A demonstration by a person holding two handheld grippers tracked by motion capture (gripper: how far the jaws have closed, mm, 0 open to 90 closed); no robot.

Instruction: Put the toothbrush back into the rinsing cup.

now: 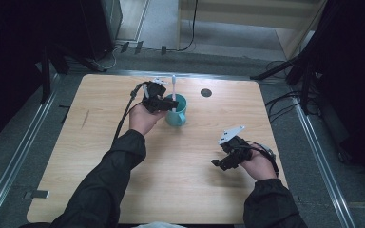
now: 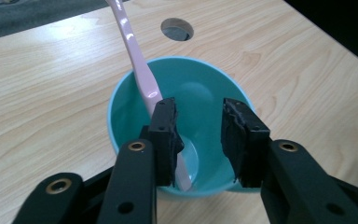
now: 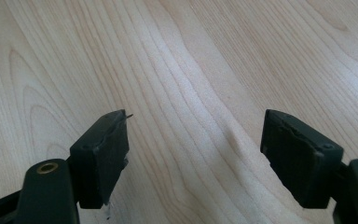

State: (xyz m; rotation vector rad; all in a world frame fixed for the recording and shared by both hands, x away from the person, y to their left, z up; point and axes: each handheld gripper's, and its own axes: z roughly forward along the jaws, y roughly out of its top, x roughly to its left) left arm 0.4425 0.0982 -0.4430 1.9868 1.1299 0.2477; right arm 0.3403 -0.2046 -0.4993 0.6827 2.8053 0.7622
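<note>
No writing, label, brand, number or sign can be read anywhere: none on the teal plastic cup (image 2: 193, 100), none on the pale pink plastic toothbrush (image 2: 140, 70) standing in it, none on the light wooden worktop (image 1: 180, 190), and none on the black tongs

Bright evenly lit tabletop (image 1: 171, 166), dark surroundings, soft shadows, slight blur
</note>
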